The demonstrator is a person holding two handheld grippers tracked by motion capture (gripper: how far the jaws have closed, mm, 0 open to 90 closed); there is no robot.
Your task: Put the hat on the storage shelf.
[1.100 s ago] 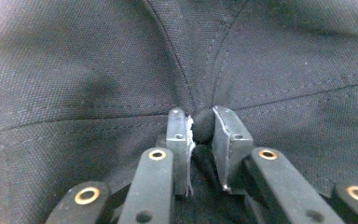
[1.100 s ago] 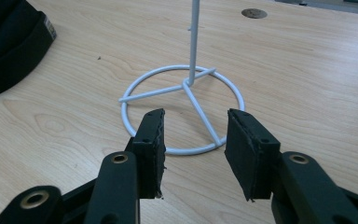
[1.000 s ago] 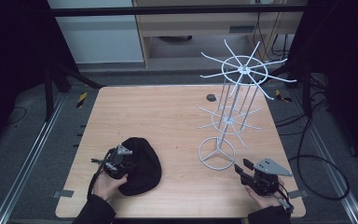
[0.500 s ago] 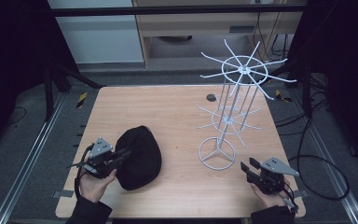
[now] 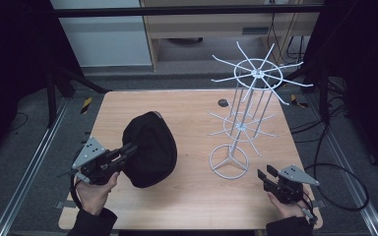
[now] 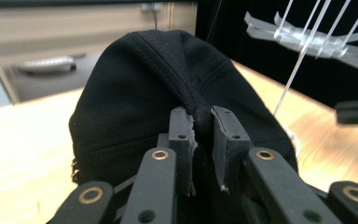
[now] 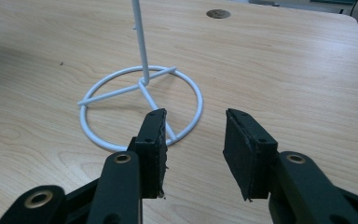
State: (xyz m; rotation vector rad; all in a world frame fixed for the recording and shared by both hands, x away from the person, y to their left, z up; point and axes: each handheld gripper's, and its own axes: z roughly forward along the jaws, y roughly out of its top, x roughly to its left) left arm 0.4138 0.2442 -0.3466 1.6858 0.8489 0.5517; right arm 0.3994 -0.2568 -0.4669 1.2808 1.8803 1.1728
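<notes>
We read no text, label, brand or number anywhere. Only sign-like marking: yellow-black hazard tape (image 5: 86, 104) on the floor, far left of the table (image 5: 187, 103). No lettering on it.

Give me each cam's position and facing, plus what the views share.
High view: above the person's table edge, looking forward and down on the table; both hands, left tool, right tool.
Left gripper view: rides the left tool, facing the black cap pinched in its jaws.
Right gripper view: rides the right tool, jaws apart, facing the white wire rack base.
Shared: cap and rack both show from above.
</notes>
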